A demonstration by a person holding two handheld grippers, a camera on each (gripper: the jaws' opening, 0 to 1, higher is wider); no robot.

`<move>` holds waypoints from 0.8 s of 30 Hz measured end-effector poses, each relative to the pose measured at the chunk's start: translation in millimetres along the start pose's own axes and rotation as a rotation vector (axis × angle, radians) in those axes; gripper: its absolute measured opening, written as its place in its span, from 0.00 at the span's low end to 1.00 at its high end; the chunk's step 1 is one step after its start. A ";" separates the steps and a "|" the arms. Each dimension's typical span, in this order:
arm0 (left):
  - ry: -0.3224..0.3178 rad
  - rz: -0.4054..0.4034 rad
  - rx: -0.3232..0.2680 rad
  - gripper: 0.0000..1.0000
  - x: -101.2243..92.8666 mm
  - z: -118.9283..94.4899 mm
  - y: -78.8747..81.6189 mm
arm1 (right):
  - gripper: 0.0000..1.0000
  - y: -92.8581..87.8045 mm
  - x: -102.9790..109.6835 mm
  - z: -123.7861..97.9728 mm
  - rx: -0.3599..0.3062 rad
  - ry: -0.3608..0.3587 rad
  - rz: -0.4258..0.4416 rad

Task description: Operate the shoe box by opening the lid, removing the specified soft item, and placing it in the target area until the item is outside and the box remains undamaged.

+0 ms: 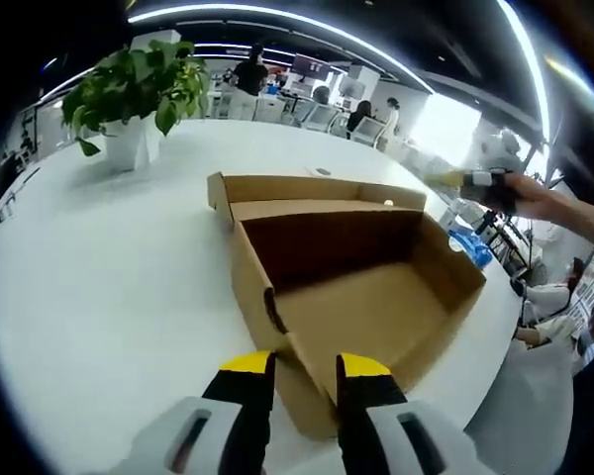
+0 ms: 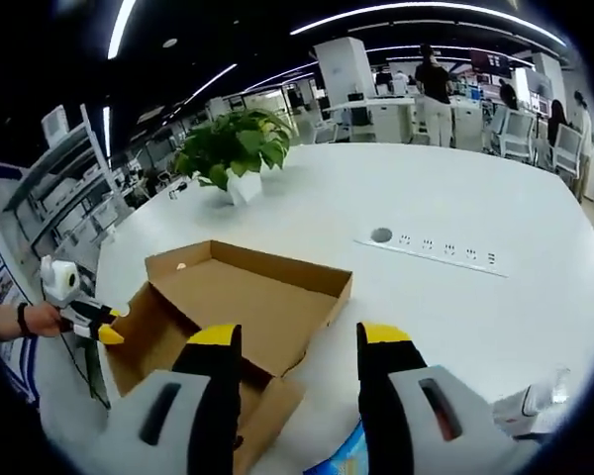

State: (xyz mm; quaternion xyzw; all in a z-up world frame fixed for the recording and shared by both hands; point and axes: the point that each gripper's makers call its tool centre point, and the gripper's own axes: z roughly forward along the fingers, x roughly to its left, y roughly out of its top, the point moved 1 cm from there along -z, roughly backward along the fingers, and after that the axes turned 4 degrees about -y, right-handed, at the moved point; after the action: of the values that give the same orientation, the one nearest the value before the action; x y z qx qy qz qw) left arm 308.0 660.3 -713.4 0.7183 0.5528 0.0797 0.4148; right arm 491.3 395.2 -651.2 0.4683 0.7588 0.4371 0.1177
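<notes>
Left gripper (image 1: 305, 371) narrow, straddling shoe box (image 1: 376, 307) corner; box open, nothing inside; right gripper (image 2: 299, 341) wide.

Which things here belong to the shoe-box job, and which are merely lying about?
Belong to the job:
- open brown cardboard shoe box, lid folded back
- left gripper
- right gripper

Merely lying about:
- green leafy plant in white pot
- white power socket strip
- round white table
</notes>
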 end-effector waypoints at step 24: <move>0.020 0.013 -0.004 0.24 5.9 1.4 0.1 | 0.16 -9.7 -15.1 73.7 0.137 -0.097 0.128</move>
State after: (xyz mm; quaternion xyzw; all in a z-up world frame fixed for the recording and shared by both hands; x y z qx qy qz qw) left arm 311.1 664.7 -716.3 0.7202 0.5520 0.0910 0.4102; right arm 536.8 422.0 -705.7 0.5432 0.7489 0.3677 0.0938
